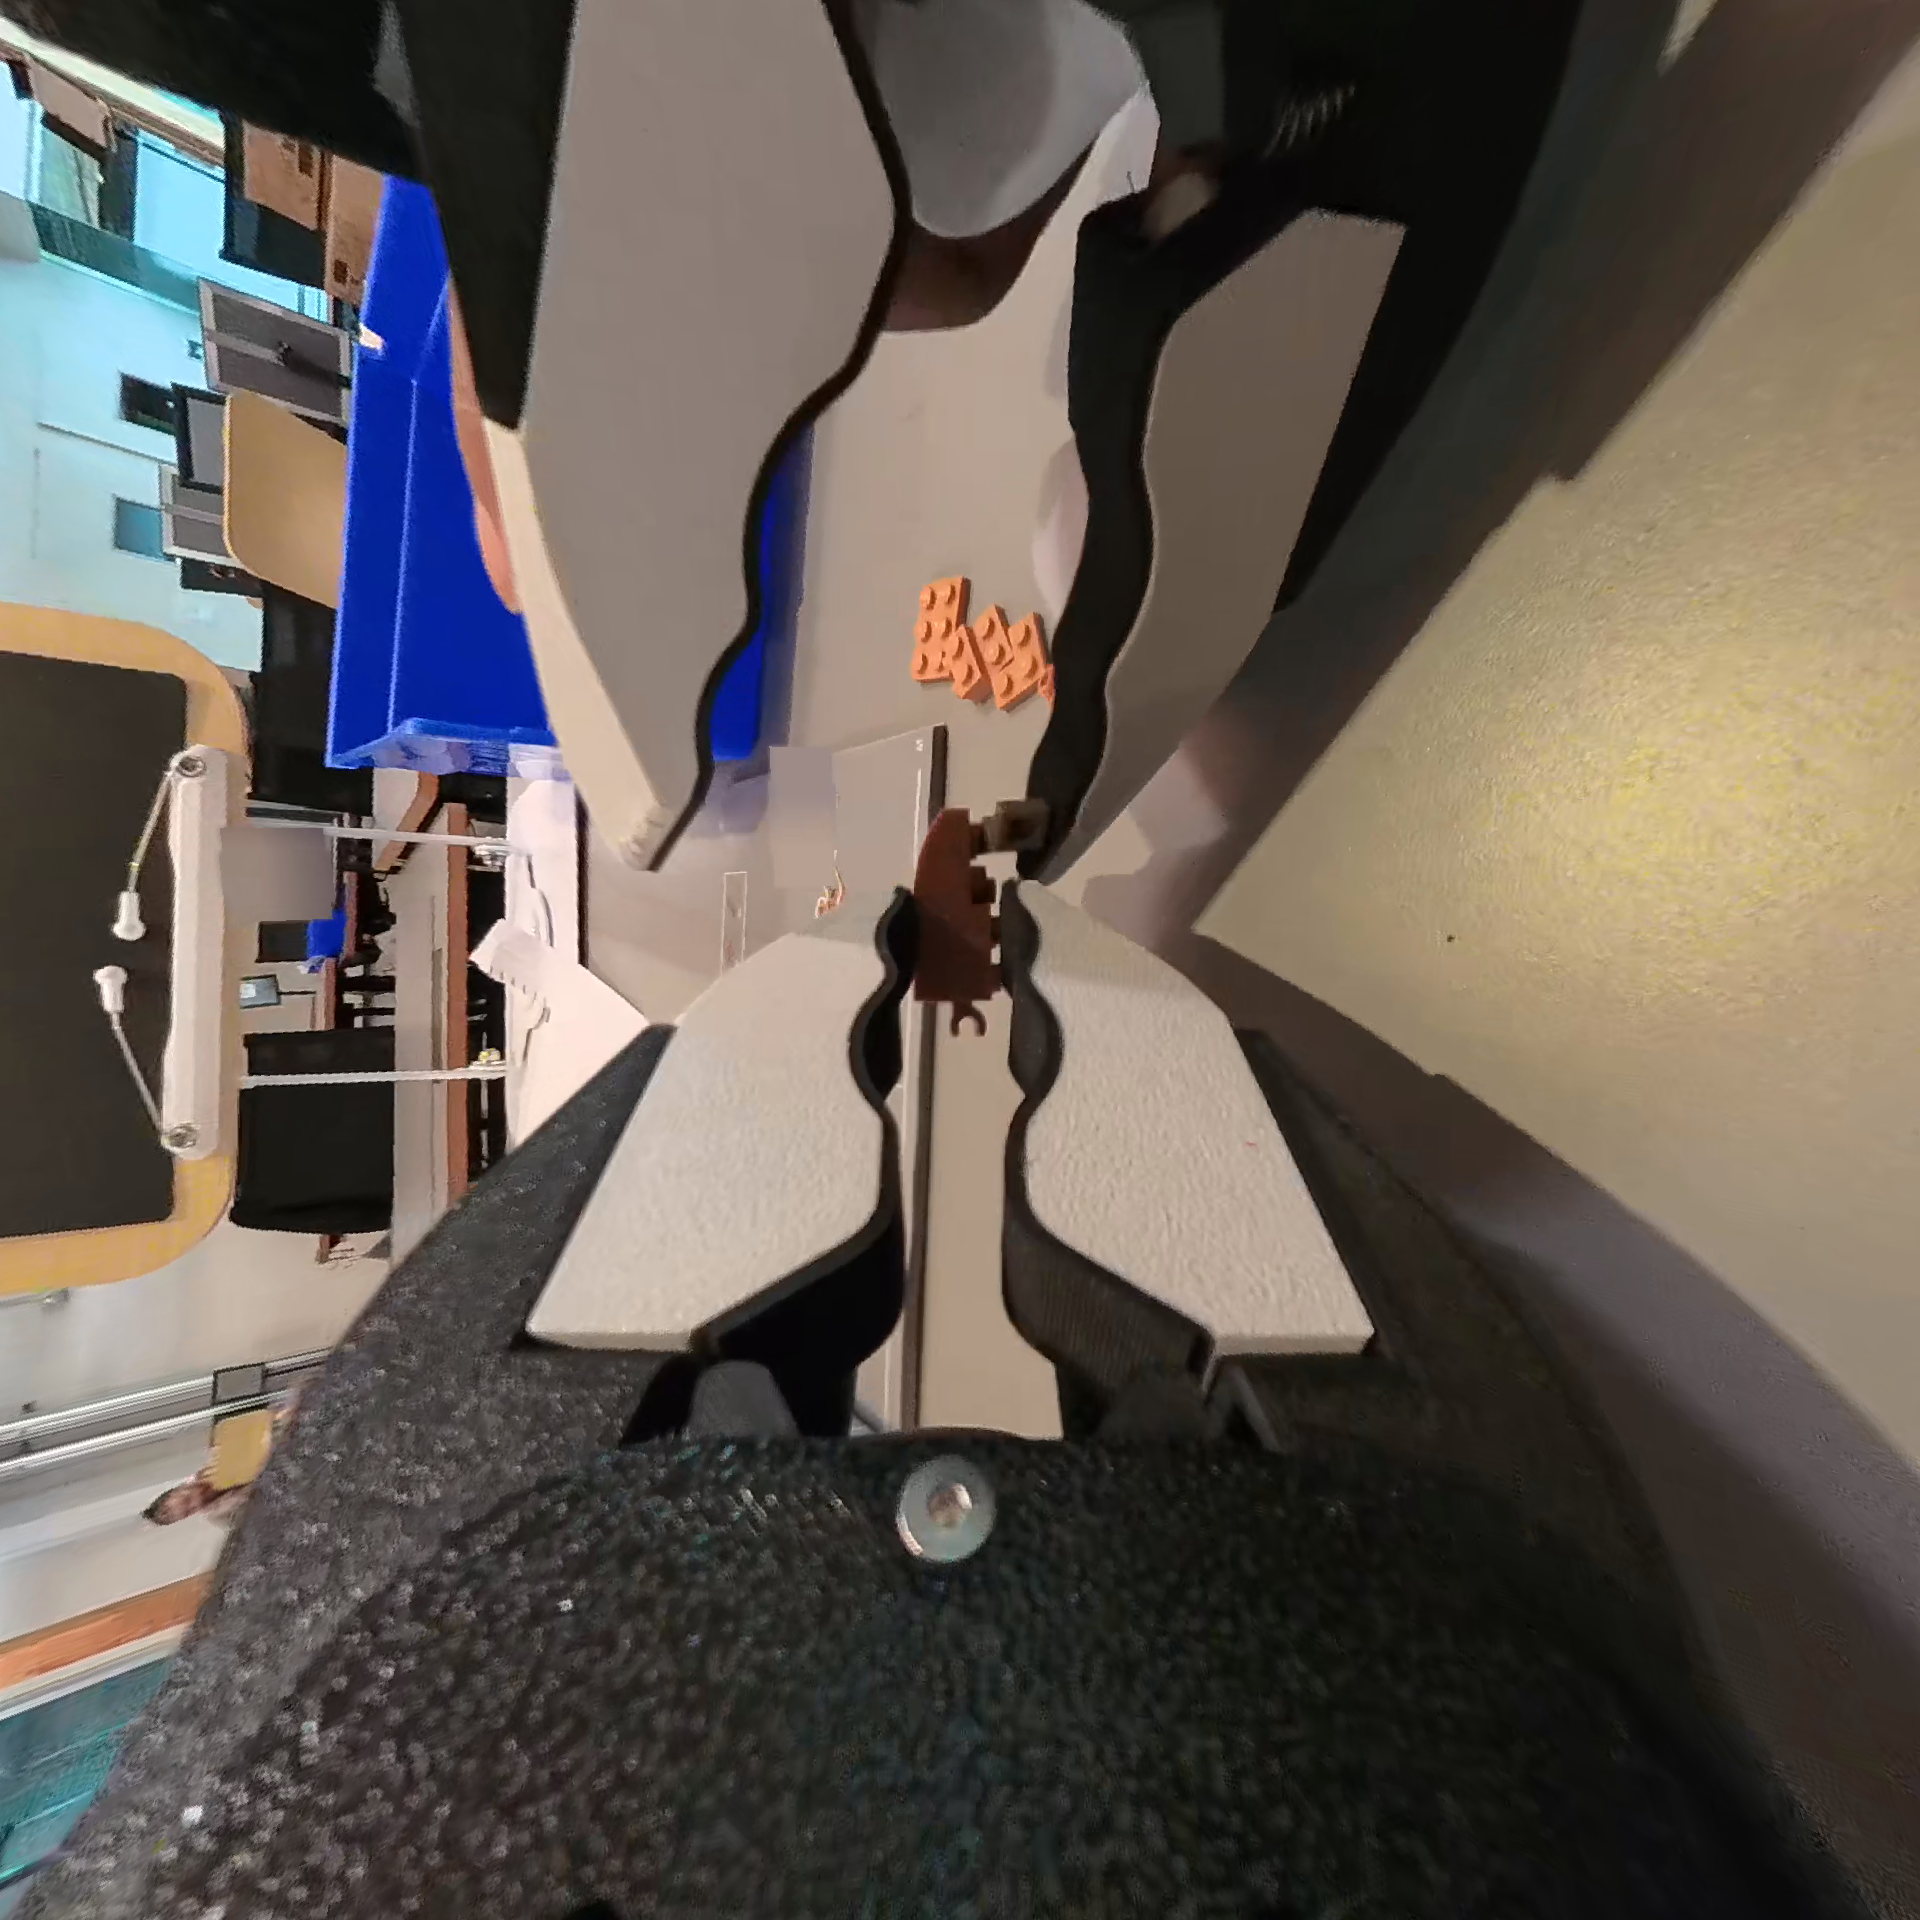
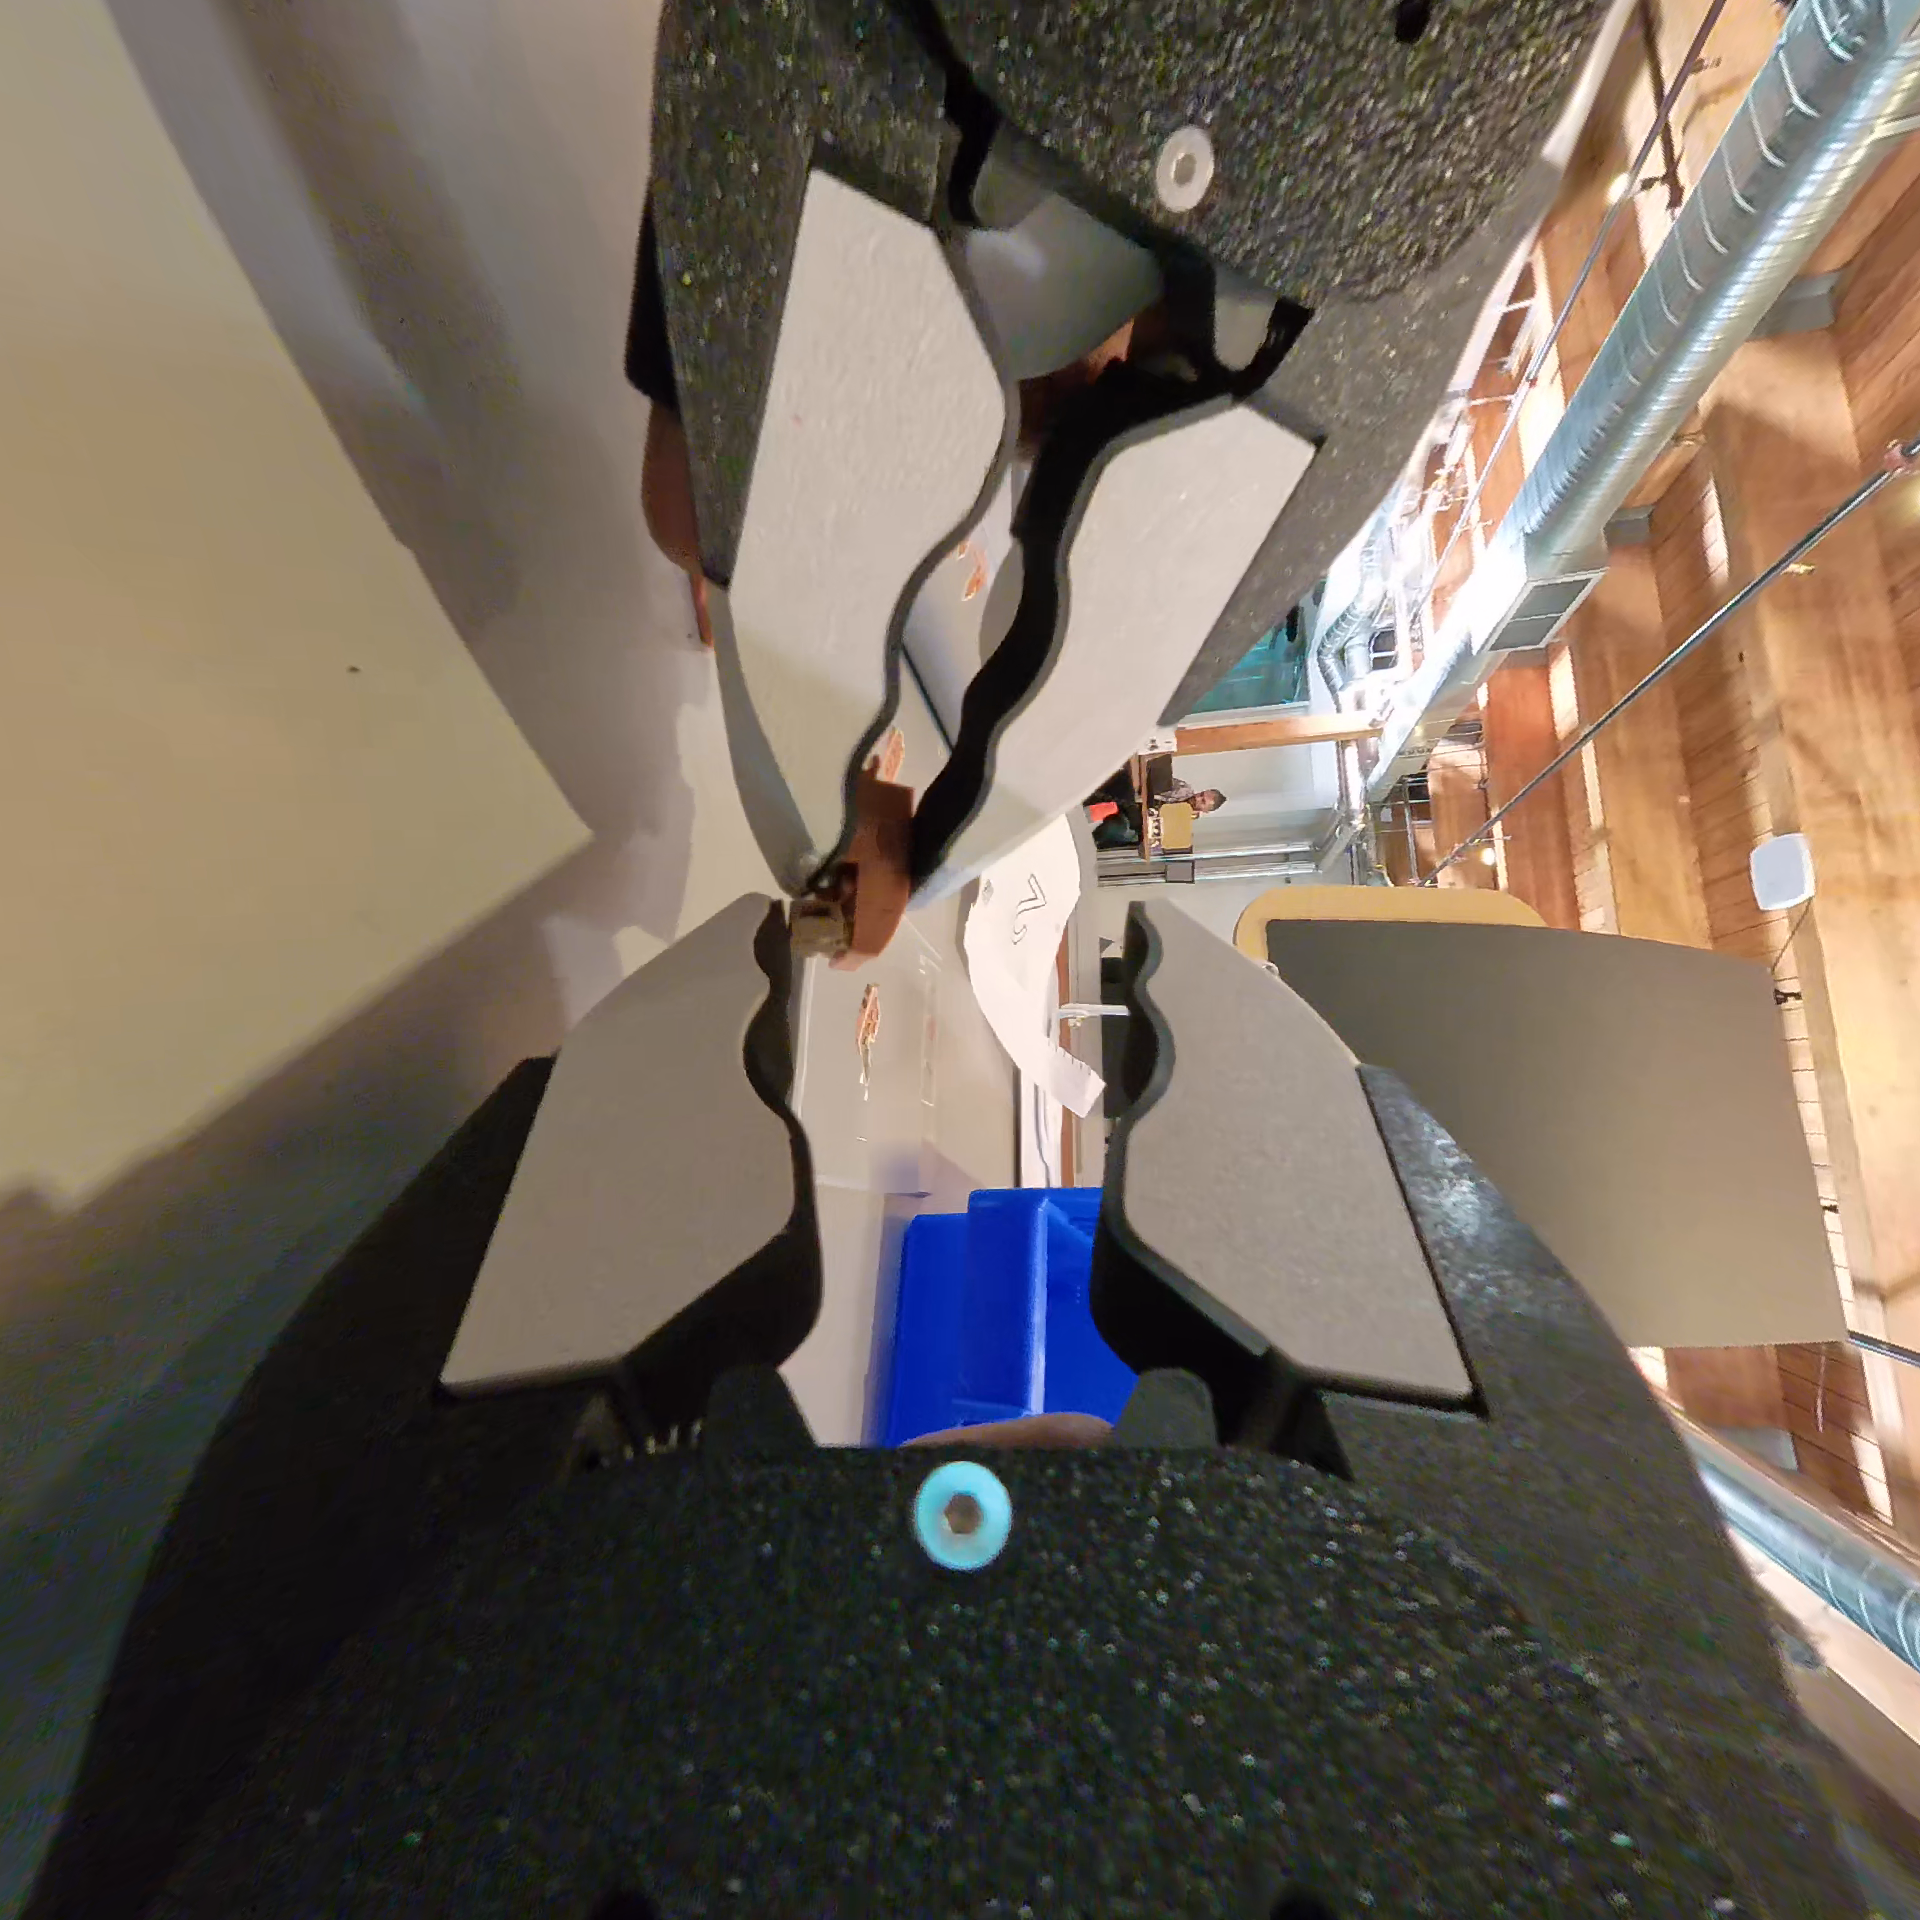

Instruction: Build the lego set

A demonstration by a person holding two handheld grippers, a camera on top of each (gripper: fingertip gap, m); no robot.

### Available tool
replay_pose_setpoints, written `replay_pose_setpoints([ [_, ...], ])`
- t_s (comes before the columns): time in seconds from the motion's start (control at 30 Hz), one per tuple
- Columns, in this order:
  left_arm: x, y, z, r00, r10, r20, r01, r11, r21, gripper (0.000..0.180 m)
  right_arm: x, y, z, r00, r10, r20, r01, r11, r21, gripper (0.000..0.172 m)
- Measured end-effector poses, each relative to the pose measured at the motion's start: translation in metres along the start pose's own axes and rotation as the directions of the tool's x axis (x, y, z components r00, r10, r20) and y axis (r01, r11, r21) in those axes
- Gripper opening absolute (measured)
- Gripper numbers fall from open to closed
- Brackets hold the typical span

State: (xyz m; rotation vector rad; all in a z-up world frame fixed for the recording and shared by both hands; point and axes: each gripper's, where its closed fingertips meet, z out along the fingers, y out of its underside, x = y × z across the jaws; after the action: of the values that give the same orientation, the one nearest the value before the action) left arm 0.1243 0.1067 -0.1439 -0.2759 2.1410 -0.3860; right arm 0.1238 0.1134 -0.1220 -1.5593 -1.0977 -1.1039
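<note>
Studded brown brick (image 1: 954, 940) clamped, left tool (image 1: 958, 914), wavy pads (image 1: 1023, 935)

black speckled tool (image 1: 956, 914), grey wavy fingers (image 1: 1143, 1091)

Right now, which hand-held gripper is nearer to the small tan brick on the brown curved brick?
Right hand-held gripper: one open fingertip beside the tan brick. Left hand-held gripper clamps the brown curved brick, just below it.

A pale grey tabletop (image 1: 966, 416) meets a cream surface (image 1: 1610, 831) towards three o'clock in the left wrist view, and a blue bin (image 1: 416, 582) stands at about ten o'clock. At nine o'clock lies a dark board with a light wooden rim (image 1: 223, 727). In the right wrist view, wooden planking (image 2: 1766, 644) and a silver ribbed duct (image 2: 1704, 270) fill the two o'clock side, with a white sheet of paper (image 2: 1023, 977) near centre.
</note>
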Motion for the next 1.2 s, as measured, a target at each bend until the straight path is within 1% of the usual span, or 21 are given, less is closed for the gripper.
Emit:
replay_pose_setpoints([
  [0.3, 0.006, -0.001, 0.001, 0.999, -0.002, -0.035, 0.002, 1.0, 0.006, 0.015, -0.006, 0.003, 0.0, 0.989, 0.117, 0.092, -0.117, 0.993, -0.002, 0.065],
  [0.5, 0.013, 0.0, 0.003, 0.976, -0.171, -0.137, 0.175, 0.984, 0.019, 0.015, -0.015, 0.012, 0.0, 0.983, 0.102, 0.15, -0.095, 0.994, -0.053, 0.064],
  [0.6, 0.014, 0.001, 0.004, 0.969, -0.195, -0.151, 0.2, 0.98, 0.014, 0.015, -0.015, 0.014, 0.0, 0.982, 0.114, 0.148, -0.105, 0.992, -0.071, 0.064],
  [0.67, 0.013, 0.004, 0.004, 0.968, -0.203, -0.144, 0.203, 0.979, -0.013, 0.015, -0.013, 0.02, 0.001, 0.98, 0.141, 0.139, -0.124, 0.985, -0.122, 0.062],
  [0.77, 0.012, 0.008, 0.003, 0.957, -0.25, -0.145, 0.244, 0.968, -0.054, 0.015, -0.009, 0.023, 0.001, 0.984, 0.138, 0.115, -0.12, 0.982, -0.146, 0.06],
  [0.9, 0.016, 0.007, 0.003, 0.922, -0.336, -0.193, 0.329, 0.942, -0.07, 0.015, -0.006, 0.027, 0.003, 0.992, 0.093, 0.081, -0.076, 0.978, -0.195, 0.06],
  [1.03, 0.019, 0.013, 0.004, 0.875, -0.433, -0.216, 0.417, 0.901, -0.117, 0.015, -0.01, 0.02, 0.004, 0.991, 0.091, 0.096, -0.072, 0.98, -0.185, 0.06],
  [1.13, 0.017, 0.021, 0.003, 0.839, -0.498, -0.216, 0.475, 0.867, -0.152, 0.015, -0.006, 0.031, 0.005, 0.988, 0.123, 0.097, -0.1, 0.972, -0.215, 0.059],
  [1.2, 0.015, 0.025, 0.001, 0.794, -0.566, -0.221, 0.539, 0.824, -0.172, 0.015, -0.001, 0.043, 0.007, 0.984, 0.153, 0.092, -0.127, 0.962, -0.24, 0.052],
])
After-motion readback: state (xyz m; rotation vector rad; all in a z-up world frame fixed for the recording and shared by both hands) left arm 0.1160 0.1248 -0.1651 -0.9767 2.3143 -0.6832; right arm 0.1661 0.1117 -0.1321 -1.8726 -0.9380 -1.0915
